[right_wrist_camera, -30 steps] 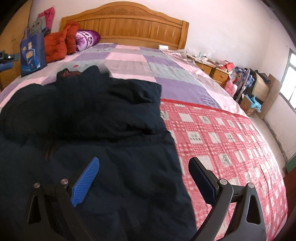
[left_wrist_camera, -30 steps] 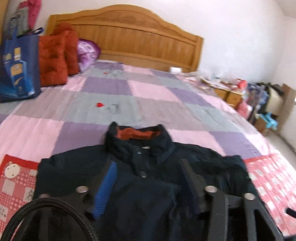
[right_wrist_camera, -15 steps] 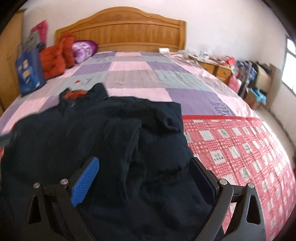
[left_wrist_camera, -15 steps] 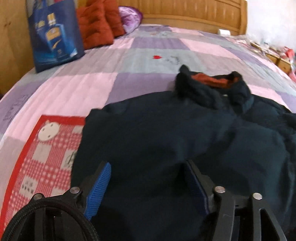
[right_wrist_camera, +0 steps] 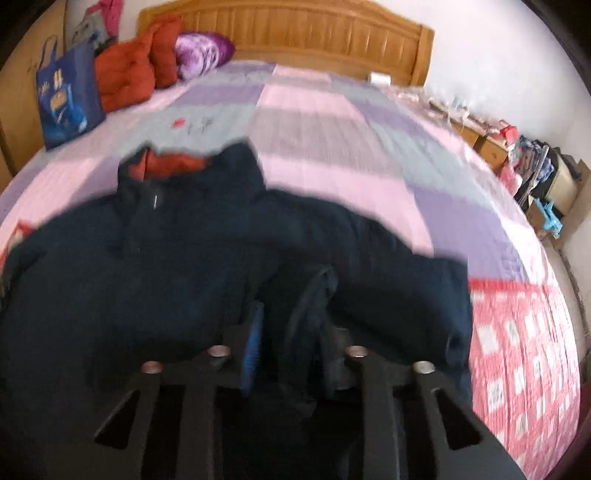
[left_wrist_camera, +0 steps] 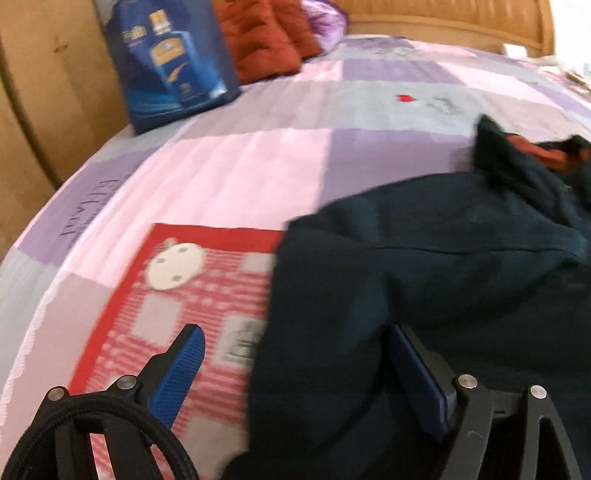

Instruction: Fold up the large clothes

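Observation:
A dark navy jacket with an orange-lined collar lies spread on the bed, collar toward the headboard. My right gripper is shut on a raised fold of the jacket's fabric near its middle. My left gripper is open, low over the jacket's left edge; one finger is over the red checked patch, the other over the dark fabric. The image is motion-blurred.
The bed has a pink, purple and grey quilt and a wooden headboard. A blue bag, red cushions and a purple pillow sit at the head. A cluttered nightstand stands right.
My right gripper has closed on a fold of the jacket. My left gripper has swung left to the jacket's left edge, still open.

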Tool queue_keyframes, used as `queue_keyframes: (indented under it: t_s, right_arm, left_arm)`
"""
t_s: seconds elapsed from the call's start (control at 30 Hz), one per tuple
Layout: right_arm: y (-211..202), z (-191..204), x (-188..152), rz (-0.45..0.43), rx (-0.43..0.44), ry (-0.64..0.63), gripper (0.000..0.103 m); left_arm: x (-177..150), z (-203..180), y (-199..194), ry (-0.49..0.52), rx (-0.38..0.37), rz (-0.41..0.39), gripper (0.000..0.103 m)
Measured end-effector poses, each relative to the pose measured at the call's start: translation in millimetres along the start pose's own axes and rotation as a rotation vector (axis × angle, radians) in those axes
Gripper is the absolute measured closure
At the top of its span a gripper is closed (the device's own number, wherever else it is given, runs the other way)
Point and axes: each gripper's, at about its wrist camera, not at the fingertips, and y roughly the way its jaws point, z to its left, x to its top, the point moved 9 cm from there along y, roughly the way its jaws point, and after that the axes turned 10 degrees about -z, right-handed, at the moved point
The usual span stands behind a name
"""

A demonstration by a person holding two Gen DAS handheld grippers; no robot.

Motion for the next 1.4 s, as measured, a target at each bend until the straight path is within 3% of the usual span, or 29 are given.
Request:
queue_keyframes:
  t_s: [0.07,0.2,0.27,0.3,0.33,0.4,0.47,0.5,0.63,0.7,0.8,0.9,0.93,1.0,1.1,1.17,1.27,1.33,1.4]
  right_arm:
    - [-2,-14,18,-0.065,-0.03,0.02,0.083]
    - [15,-35,-14,0.046,-0.038,0.033,0.083]
    - [1,-38,-27,0.029,-0.008,0.022,0.079]
    - [-7,-42,-28,0.013,-0.016,0.026,0.067]
    - [-23,-54,-31,-0.019,-0.064,0.045,0.048]
    - [-54,-78,-33,-0.093,-0.195,0.095,0.033]
    - [-89,-86,-33,-0.195,-0.296,0.127,0.031]
    - [-95,-81,-33,-0.212,-0.289,0.128,0.031]
    - [-92,12,-29,-0.185,-0.037,0.033,0.031]
    - [-77,66,-38,-0.131,0.046,-0.067,0.031]
    - [-43,82,-48,-0.054,0.036,-0.138,0.031]
    - [-9,40,-49,-0.004,0.067,0.004,0.026]
    - [-3,24,-49,0.005,0.036,0.027,0.026]
    - [0,-2,-49,-0.012,-0.026,0.0,0.026]
    - [3,-7,-55,0.002,0.007,-0.038,0.026]
    - [4,-7,-55,0.006,-0.006,-0.042,0.026]
    - [2,-6,-51,-0.002,-0.044,-0.053,0.026]
    - [-8,-1,-42,-0.03,-0.077,-0.073,0.026]
    - [-35,12,-26,-0.143,-0.057,-0.071,0.026]
  left_arm:
    - [2,3,-4,0.011,0.003,-0.024,0.017]
    - [-2,-1,-22,-0.003,-0.038,-0.039,0.019]
    - [1,-8,-39,-0.001,-0.08,-0.075,0.019]
    - [5,-14,-53,0.012,-0.111,-0.116,0.019]
    - [9,-21,-65,0.03,-0.139,-0.149,0.019]
    - [14,-40,-86,0.08,-0.211,-0.2,0.019]
    - [19,-56,-93,0.113,-0.257,-0.216,0.019]
    - [23,-67,-95,0.119,-0.285,-0.216,0.019]
    - [26,-103,-82,0.121,-0.341,-0.152,0.018]
    - [18,-115,-66,0.133,-0.335,-0.082,0.018]
    - [13,-111,-41,0.13,-0.308,-0.033,0.012]
    - [16,-71,-16,0.051,-0.204,-0.015,0.009]
    - [15,-51,-7,0.021,-0.158,-0.005,0.009]
    - [7,-16,6,-0.033,-0.098,0.024,0.001]
    - [-13,20,18,-0.083,-0.057,0.09,0.0]
    - [-14,22,14,-0.049,-0.037,0.076,0.0]
    - [2,7,-7,0.048,-0.02,0.013,0.008]
    - [20,-11,-26,0.08,-0.09,-0.069,0.008]
    - [42,-41,-49,0.121,-0.183,-0.171,0.008]
